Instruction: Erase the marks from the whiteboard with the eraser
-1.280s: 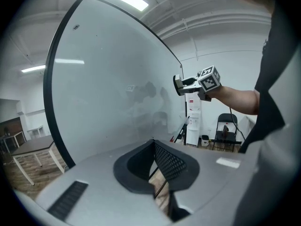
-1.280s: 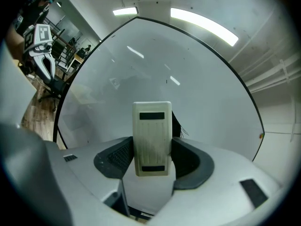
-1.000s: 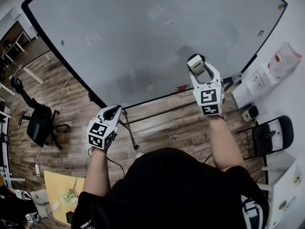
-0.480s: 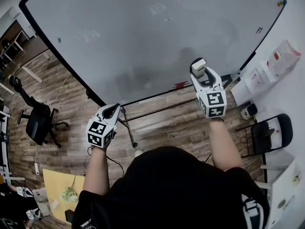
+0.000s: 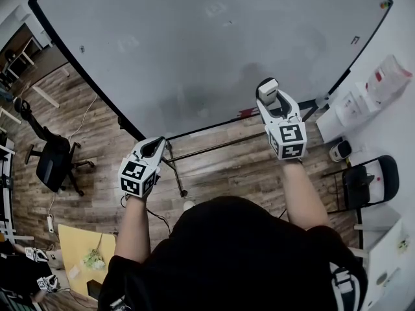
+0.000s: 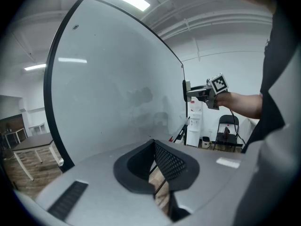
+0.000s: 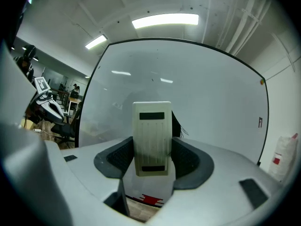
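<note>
— While that person stands at the big white whiteboard with the black frame (image 5: pixel 194 37), what are the right tongs (image 5: pixel 270 98) doing?

— They are squeezed tight on the cream plastic block eraser (image 7: pixel 151 138). It stands up tall between the two dark pads, with its ridged back facing the person.

— Where is it on the board?

— Low down, near the right end, just above the bottom frame. It looks to be right at the board, but I cannot tell if it is pressing on it.

— And the left tongs (image 6: pixel 154 147)?

— Closed up, with nothing in them. They hang lower, down by the bottom edge, well apart from the eraser.

— Is the board clean yet?

— Not quite, I think. Most of it looks bare, but I see faint grey smudges (image 5: pixel 185 102) in the lower middle, to the left of the eraser. A small red patch (image 5: pixel 249 116) sits by the frame too. I cannot tell if that is ink or a sticker.

— So which bit of the job is this?

— The wiping bit, I would say, and near the end of it.

— What should come next?

— My guess is to lay the eraser flat on the board, push gently, and slide it left over the grey smudges. The grip needs to be firm so the eraser does not twist or slip out.
</note>
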{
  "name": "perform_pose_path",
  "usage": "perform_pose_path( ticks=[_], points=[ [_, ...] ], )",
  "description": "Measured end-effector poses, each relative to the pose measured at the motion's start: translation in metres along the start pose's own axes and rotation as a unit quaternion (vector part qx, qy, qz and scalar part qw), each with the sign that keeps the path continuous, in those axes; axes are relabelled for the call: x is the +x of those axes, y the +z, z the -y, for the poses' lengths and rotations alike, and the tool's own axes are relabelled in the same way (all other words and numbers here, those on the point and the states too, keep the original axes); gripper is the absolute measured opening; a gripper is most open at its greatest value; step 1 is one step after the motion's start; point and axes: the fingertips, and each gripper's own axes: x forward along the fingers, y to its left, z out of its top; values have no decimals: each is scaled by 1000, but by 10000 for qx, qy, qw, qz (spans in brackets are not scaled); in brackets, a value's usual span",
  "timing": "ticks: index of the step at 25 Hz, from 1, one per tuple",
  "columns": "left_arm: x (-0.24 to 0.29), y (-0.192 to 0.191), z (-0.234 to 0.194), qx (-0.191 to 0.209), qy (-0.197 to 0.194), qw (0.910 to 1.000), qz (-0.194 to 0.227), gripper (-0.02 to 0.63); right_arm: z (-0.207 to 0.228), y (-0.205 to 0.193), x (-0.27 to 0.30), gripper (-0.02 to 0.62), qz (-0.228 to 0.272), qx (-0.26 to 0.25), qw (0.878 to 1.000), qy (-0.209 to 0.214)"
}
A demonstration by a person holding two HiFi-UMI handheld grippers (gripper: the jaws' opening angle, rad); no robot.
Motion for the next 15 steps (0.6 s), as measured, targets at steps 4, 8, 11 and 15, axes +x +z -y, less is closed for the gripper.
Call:
perform_pose_path(
  ticks=[4, 8, 11, 15],
  points=[
    [1, 3, 5, -10, -10, 10000, 44, 11, -5, -7, 2, 241, -67, 263, 9996, 124],
    [0, 4, 7, -5, 1, 10000, 59, 11, -6, -10, 0, 241, -70, 360, 9992, 146],
    [-1, 4, 8, 6, 27, 10000, 63, 11, -5, -13, 1, 241, -95, 459, 9987, 178],
    [-4, 4, 11, 7, 53, 10000, 64, 11, -6, -17, -2, 241, -125, 573, 9980, 237]
  ],
)
